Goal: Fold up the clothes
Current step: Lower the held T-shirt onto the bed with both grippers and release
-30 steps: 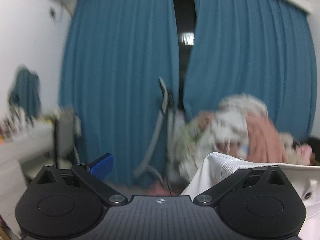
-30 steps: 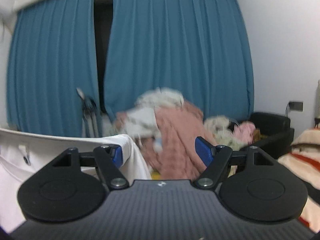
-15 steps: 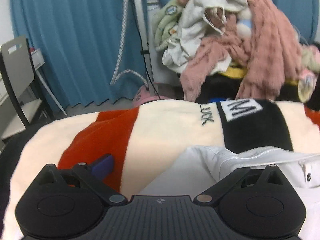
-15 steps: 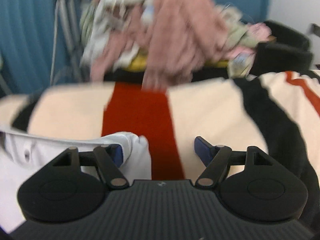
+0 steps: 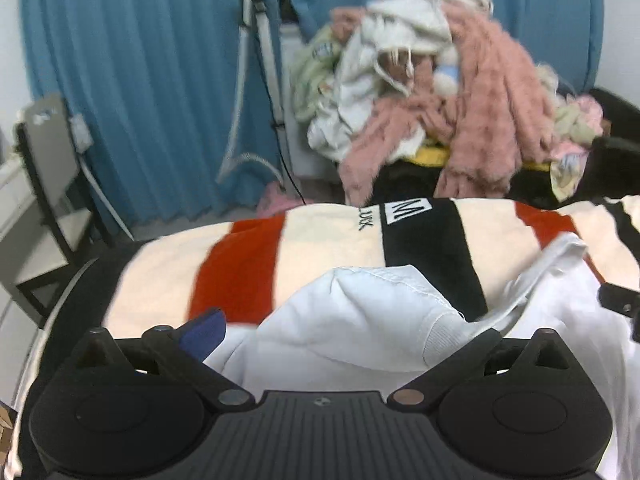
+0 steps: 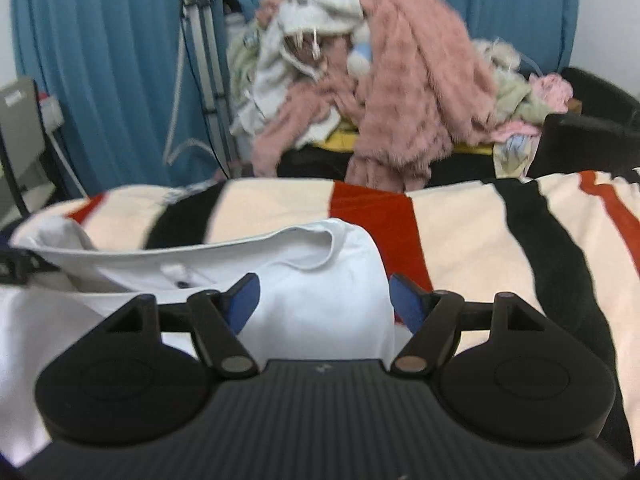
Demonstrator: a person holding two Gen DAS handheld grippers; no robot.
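Lying between both wide-open grippers [image 5: 344,332] [image 6: 324,300], the white shirt [image 6: 320,304] rests ungripped.

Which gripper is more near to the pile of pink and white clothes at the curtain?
Cannot tell: left gripper and right gripper both sit over the white garment on the striped blanket, with the clothes pile far beyond each.

The white shirt [image 6: 320,280] lies spread on the striped blanket [image 6: 460,232], collar edge toward the far side, a small button showing near the neckline. Its near corners are bunched and raised, one rumpled into a soft peak in the left view.
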